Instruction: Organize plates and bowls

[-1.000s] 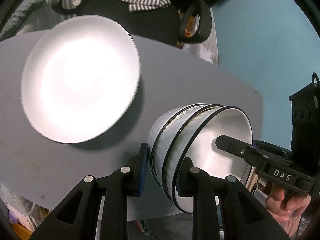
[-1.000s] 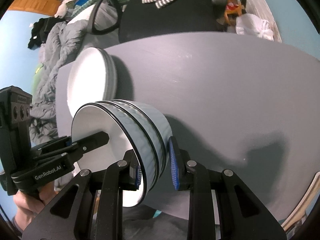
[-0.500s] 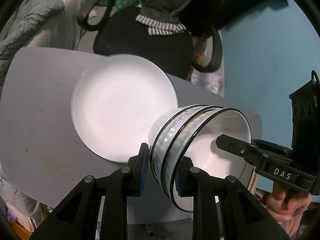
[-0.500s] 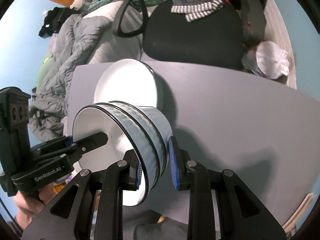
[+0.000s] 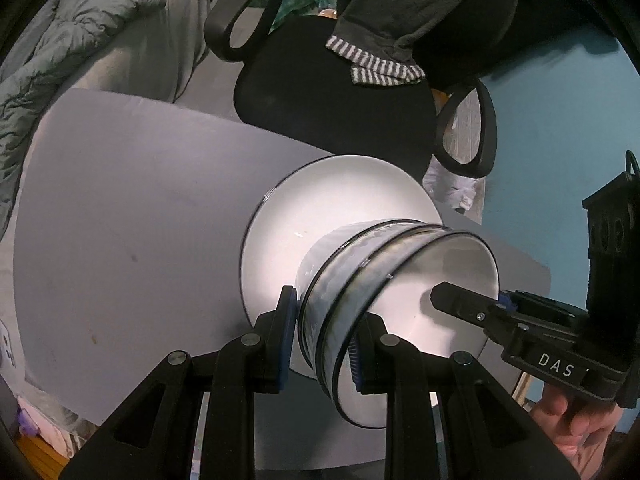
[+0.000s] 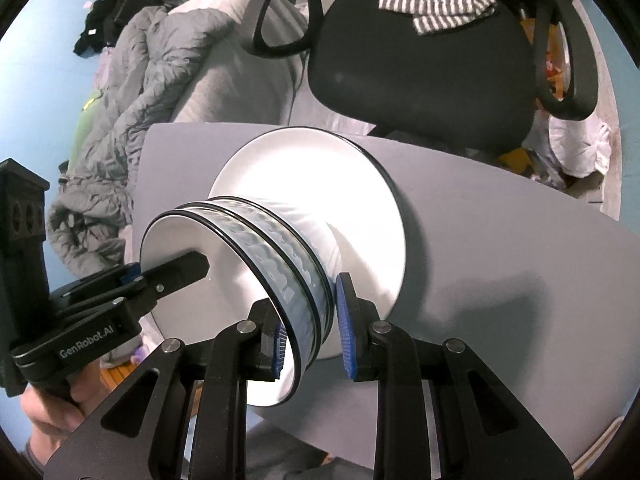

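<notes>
A nested stack of three white bowls with black rims (image 5: 360,276) (image 6: 276,248) hangs over the white plate stack (image 5: 320,216) (image 6: 320,176) on the grey table (image 5: 140,208) (image 6: 500,240). My left gripper (image 5: 322,340) is shut on the near rim of the bowl stack. My right gripper (image 6: 312,328) is shut on the opposite rim; it also shows in the left wrist view (image 5: 464,304). The left gripper shows in the right wrist view (image 6: 176,272). Whether the bowl base touches the plate I cannot tell.
A black office chair (image 5: 336,92) (image 6: 420,64) with a striped cloth (image 5: 376,64) stands beyond the table's far edge. A grey quilt (image 6: 132,120) lies on a bed at the left. A blue wall (image 5: 560,120) is at the right.
Both grippers have carried the bowl stack across the table to over the plate stack. The plates now sit directly behind the bowls in both views.
</notes>
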The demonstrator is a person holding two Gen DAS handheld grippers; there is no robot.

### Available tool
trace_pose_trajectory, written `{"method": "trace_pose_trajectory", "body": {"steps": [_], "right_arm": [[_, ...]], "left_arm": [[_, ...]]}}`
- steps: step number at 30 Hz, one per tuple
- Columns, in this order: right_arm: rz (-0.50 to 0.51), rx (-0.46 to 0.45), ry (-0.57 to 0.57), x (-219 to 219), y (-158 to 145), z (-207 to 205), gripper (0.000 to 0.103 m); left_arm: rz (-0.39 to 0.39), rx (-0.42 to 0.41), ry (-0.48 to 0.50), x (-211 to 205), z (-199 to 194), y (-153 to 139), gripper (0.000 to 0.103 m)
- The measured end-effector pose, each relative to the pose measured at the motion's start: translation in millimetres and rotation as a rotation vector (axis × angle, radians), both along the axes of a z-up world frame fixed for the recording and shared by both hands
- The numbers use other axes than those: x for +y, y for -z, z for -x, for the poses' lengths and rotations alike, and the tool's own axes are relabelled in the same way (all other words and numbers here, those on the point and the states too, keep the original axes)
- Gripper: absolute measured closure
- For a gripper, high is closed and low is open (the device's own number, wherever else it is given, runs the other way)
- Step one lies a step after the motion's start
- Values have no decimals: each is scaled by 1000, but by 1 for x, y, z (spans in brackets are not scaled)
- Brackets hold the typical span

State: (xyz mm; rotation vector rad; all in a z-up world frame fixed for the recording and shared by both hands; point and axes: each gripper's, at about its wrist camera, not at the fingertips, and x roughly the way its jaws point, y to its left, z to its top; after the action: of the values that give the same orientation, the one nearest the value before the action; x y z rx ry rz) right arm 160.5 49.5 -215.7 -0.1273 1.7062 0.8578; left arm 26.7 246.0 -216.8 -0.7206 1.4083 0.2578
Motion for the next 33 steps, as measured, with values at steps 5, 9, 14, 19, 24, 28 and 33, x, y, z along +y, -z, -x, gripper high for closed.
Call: {"method": "trace_pose_trajectory", "body": {"steps": [5, 9, 14, 19, 24, 28, 33], "right_arm": [[20, 0, 5, 5, 3, -4, 80], [28, -3, 8, 7, 2, -2, 80], [34, -6, 24, 7, 2, -2, 81], [33, -14, 27, 7, 2, -1, 81], [88, -158, 4, 7, -13, 4, 63], [114, -247, -6, 3, -33, 7, 54], [119, -410, 10, -5, -77, 11, 47]], "left_arm": [[7, -3, 17, 4, 3, -4, 81], [6, 2, 29, 5, 2, -1, 81], [21, -8, 32, 5, 2, -1, 80], [17, -20, 42, 7, 2, -1, 77], [-66, -25, 32, 6, 6, -15, 60], [-129, -60, 25, 2, 10, -41, 47], [-276, -139, 55, -14, 20, -88, 42]]}}
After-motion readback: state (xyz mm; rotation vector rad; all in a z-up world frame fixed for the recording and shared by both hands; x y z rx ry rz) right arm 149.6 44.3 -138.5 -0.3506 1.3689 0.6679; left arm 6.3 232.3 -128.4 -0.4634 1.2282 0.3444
